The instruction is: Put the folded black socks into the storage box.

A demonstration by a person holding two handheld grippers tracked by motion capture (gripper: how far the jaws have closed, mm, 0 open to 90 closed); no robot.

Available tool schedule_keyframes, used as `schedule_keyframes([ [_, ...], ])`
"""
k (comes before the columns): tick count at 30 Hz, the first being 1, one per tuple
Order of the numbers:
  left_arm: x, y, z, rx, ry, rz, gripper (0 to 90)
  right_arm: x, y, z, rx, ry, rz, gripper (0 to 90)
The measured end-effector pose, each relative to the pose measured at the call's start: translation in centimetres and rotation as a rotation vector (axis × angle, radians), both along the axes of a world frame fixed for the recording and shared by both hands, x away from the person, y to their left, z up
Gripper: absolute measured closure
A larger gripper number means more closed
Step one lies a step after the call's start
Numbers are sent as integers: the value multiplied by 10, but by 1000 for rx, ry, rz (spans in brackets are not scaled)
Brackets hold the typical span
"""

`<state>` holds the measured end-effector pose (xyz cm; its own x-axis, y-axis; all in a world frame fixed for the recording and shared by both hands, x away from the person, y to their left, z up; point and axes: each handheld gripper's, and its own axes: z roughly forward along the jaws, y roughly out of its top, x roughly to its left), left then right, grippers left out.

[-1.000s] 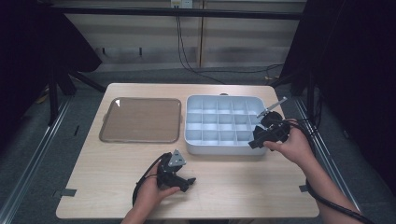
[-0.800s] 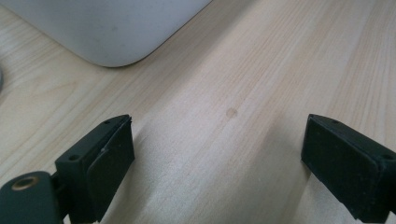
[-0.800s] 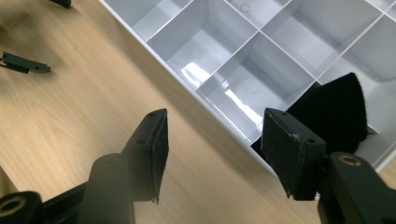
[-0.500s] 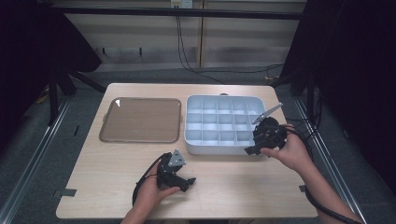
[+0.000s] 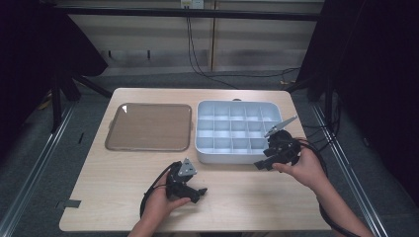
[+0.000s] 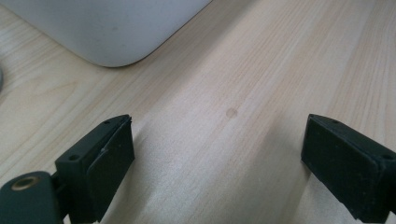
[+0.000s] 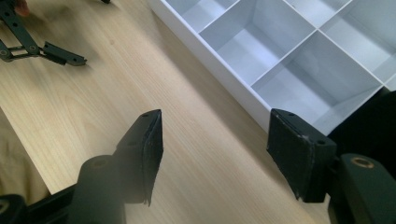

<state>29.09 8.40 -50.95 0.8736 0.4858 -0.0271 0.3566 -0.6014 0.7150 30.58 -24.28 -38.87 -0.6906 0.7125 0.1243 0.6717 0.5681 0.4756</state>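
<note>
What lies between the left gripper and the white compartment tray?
Only bare wooden table lies between the left gripper and the white compartment tray, as the high view and the left gripper view show.

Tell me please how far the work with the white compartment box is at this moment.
Done: the clear lid already lies on the table left of the white compartment box, whose visible compartments look empty. In hand: nothing; the right hand-held gripper, at the box's near right corner, has just been opening with only table between its jaws, and the left hand-held gripper is open over bare wood. Left: filling or closing the box, apparently.
</note>
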Motion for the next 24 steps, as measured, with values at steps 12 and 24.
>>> schedule_keyframes([
  [12, 0, 0, 0, 0, 0, 0, 90, -8, 9, -13, 48, 12, 23, 336],
  [24, 0, 0, 0, 0, 0, 0, 90, -16, 19, -30, 80, 17, 52, 316],
])
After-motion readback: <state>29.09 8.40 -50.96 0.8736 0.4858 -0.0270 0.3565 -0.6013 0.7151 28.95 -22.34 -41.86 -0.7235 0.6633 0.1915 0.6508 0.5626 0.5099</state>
